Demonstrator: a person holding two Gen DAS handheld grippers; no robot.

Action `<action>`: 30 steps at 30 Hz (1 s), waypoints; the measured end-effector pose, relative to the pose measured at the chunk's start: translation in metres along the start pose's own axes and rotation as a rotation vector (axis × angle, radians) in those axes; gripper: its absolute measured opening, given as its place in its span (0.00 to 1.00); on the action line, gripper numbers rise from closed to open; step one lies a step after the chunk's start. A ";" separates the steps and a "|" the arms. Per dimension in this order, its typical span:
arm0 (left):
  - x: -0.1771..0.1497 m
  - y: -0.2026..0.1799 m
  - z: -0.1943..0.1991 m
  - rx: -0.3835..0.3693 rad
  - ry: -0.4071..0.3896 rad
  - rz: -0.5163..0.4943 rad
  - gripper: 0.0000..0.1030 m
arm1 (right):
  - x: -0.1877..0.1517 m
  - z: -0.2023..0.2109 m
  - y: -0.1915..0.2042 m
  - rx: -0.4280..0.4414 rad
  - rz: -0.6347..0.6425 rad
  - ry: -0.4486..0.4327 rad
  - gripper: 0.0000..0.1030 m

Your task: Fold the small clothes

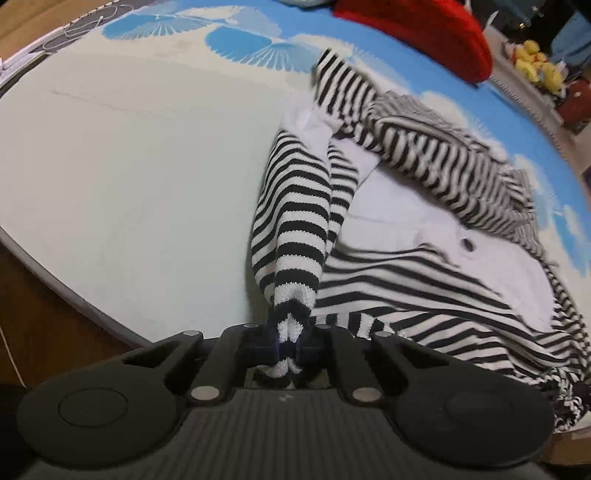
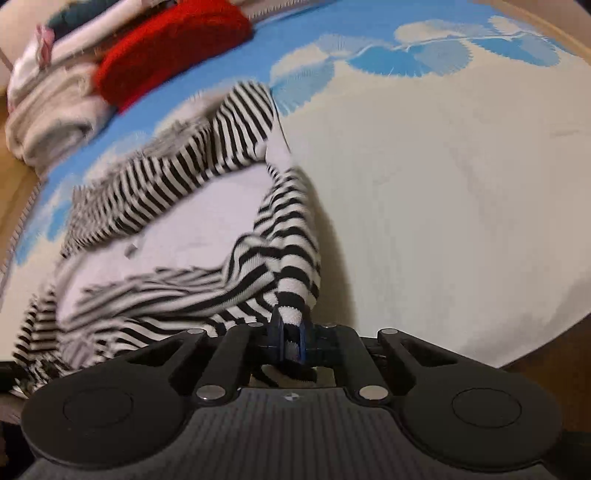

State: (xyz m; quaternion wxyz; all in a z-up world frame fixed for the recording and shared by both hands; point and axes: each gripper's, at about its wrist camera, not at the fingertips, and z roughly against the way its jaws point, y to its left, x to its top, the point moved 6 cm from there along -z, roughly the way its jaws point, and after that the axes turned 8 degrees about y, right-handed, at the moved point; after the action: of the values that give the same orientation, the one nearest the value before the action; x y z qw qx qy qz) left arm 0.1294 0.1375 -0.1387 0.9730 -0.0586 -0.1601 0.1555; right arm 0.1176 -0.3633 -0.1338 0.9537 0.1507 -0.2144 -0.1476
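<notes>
Black-and-white striped knit, one garment only: a small striped sweater (image 1: 406,266) with a pale lilac lining, heaped loosely on a cream and blue patterned cover (image 1: 140,177). Clamped at two places: a bunched striped edge pinched tight between the jaws of the left hand-held gripper (image 1: 290,338), a second striped edge pinched just as tight in the right hand-held gripper (image 2: 291,341). Lifted into a narrow hanging fold at each pinch, the rest of the cloth trailing back onto the cover.

Two grippers, one per view, neither visible from the other's camera. One dark button (image 1: 468,243) on the lilac lining, sharp in the left wrist view, only a blurred grey speck in the right.

One red knit item (image 1: 417,37) at the far edge, seen from both cameras. Beside it, in the right wrist view alone, a stack of folded clothes (image 2: 48,110) in white, cream and pink, with something dark green on top. In the left wrist view alone, a cluster of yellow soft toys (image 1: 535,62) far right beyond the cover, and a grey patterned cloth (image 1: 74,29) far left.

Fan-shaped blue and white motifs along the far part of the cover, plain cream nearer. Brown wooden floor (image 1: 37,314) past the near edge. Much motion blur on the stripes in the right wrist view.
</notes>
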 end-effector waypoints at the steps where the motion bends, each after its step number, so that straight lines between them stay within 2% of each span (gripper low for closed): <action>1: -0.002 -0.001 0.003 -0.007 -0.001 -0.005 0.07 | -0.001 0.005 -0.001 -0.004 0.008 -0.007 0.06; 5: -0.005 0.000 -0.007 0.000 0.043 0.009 0.10 | -0.003 -0.001 -0.009 -0.027 -0.007 0.030 0.06; 7: -0.004 0.002 -0.016 -0.005 0.080 0.040 0.17 | -0.003 -0.013 -0.010 -0.048 -0.003 0.072 0.07; 9: -0.003 0.003 -0.022 0.001 0.099 0.064 0.29 | -0.004 -0.020 -0.009 -0.088 0.010 0.084 0.11; 10: -0.003 0.004 -0.022 0.008 0.099 0.067 0.30 | -0.005 -0.022 -0.009 -0.095 0.008 0.087 0.11; 11: -0.003 0.004 -0.022 0.015 0.097 0.063 0.32 | -0.004 -0.024 -0.010 -0.095 0.000 0.091 0.13; 13: -0.004 0.006 -0.022 0.025 0.097 0.056 0.33 | -0.004 -0.029 -0.011 -0.097 -0.022 0.100 0.25; 17: -0.006 0.006 -0.026 0.047 0.104 0.059 0.42 | -0.008 -0.042 -0.014 -0.126 -0.023 0.138 0.33; 21: -0.006 0.005 -0.031 0.055 0.111 0.051 0.42 | -0.009 -0.048 -0.012 -0.144 -0.003 0.157 0.38; 30: -0.007 0.004 -0.033 0.059 0.119 0.046 0.43 | -0.012 -0.044 -0.016 -0.144 0.013 0.160 0.38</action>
State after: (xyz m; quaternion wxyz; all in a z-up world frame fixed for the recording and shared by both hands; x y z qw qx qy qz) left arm 0.1331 0.1371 -0.1728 0.9783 -0.0427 -0.0961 0.1786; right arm 0.1236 -0.3641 -0.1818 0.9770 0.0919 -0.1275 -0.1439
